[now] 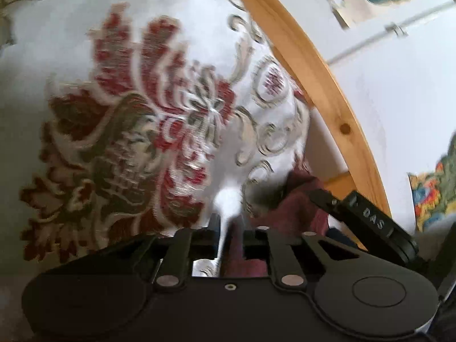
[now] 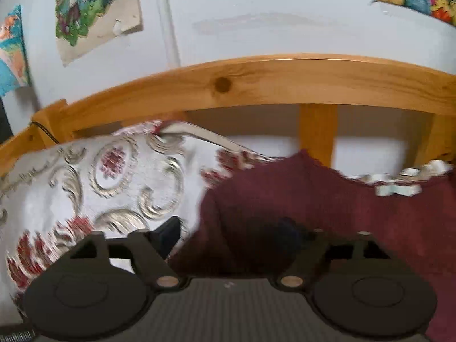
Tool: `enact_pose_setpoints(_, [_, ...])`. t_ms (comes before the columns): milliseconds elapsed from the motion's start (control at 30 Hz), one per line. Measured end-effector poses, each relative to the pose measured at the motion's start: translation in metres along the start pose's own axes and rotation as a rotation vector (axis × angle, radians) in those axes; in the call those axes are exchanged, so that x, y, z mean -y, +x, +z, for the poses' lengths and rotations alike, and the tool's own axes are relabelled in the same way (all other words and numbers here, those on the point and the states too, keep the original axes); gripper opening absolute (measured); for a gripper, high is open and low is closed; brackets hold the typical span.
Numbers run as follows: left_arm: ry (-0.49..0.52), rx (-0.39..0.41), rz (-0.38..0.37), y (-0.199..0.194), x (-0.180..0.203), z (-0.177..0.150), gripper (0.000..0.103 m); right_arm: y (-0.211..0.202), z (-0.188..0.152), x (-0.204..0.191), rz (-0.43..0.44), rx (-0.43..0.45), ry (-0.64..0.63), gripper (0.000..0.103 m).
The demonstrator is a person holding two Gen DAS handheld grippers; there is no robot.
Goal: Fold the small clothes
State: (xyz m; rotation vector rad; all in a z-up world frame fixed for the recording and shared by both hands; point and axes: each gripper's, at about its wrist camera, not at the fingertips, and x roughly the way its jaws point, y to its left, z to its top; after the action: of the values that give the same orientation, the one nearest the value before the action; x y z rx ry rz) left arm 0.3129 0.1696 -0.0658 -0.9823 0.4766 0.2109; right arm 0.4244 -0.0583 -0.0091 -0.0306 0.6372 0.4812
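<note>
Maroon knitted garment (image 2: 299, 213) lies bunched on the patterned bedspread (image 2: 119, 176), close under both tools. In the left wrist view, the left gripper (image 1: 228, 228) has its two fingers drawn close together, with only a narrow slot between them; a strip of pale cloth and a strip of the maroon garment (image 1: 299, 205) show in that slot, but motion blur hides whether the fingers pinch the fabric, so the grip cannot be told for certain. Just beside it, at the right of that view, the other black tool, lettered "DAS", reaches in over the same maroon fabric.

In the right wrist view, the right gripper (image 2: 233, 236) stands with its fingers spread wide apart. One finger (image 2: 169, 235) rests over the pale bedspread at the garment's left edge; the other is a dark blur over the maroon knit. The garment fills the space between them and spreads on to the right edge of the view.

Farther out, the bedspread (image 1: 142, 99) shows large red and olive flowers with silvery scrolls on a white ground. Behind it runs a wooden bed rail (image 2: 256, 82) with upright slats, and beyond that a pale wall (image 2: 285, 14) carrying colourful drawings (image 2: 91, 8). The rail (image 1: 299, 57) also crosses the left wrist view.
</note>
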Motion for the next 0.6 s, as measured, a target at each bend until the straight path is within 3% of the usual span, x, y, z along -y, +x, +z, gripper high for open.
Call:
enact_pose_setpoints(133, [0.126,-0.047,0.012,0.010,0.015,-0.006,0.044,-0.029,-0.019,0.029,-0.057,-0.051,0.016,0.096])
enact_pose_setpoints(233, [0.179,-0.102,0.057,0.022,0.017,-0.011,0.045,-0.065,-0.047,0.054,-0.093,-0.099,0.040,0.101])
enact_pose_setpoints(333, [0.191,-0.099,0.078,0.025,0.013,-0.011,0.039,-0.111,-0.080,0.063,-0.130,-0.115,0.007,0.102])
enact_pose_setpoints(600, [0.233,-0.106,0.130,0.023,0.018,-0.013,0.037,-0.240,-0.164,0.074,-0.275,-0.142,-0.206,0.103])
